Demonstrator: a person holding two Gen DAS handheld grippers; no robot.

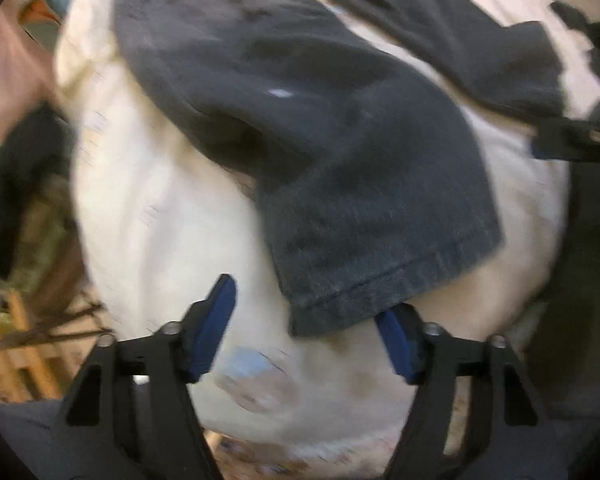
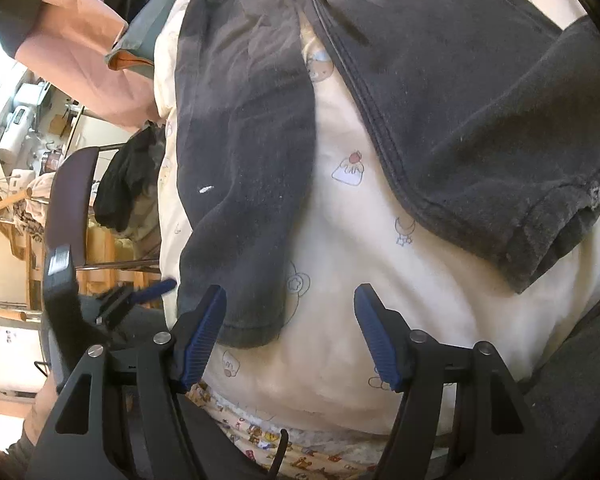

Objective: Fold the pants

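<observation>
The dark grey pants (image 2: 440, 92) lie spread, legs apart, on the cream printed bedsheet (image 2: 340, 240): folding looks barely begun. Left tongs (image 1: 308, 320) and right tongs (image 2: 288, 332) both gape empty at one leg's hem.

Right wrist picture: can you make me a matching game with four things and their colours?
Things:
1. faded cotton pants
2. printed bed sheet
3. draped cloth at the top left
4. ribbed pads on the right tool

Colours:
A. blue
B. pink
C. dark grey
D. cream

Pairs: 1-C, 2-D, 3-B, 4-A
</observation>
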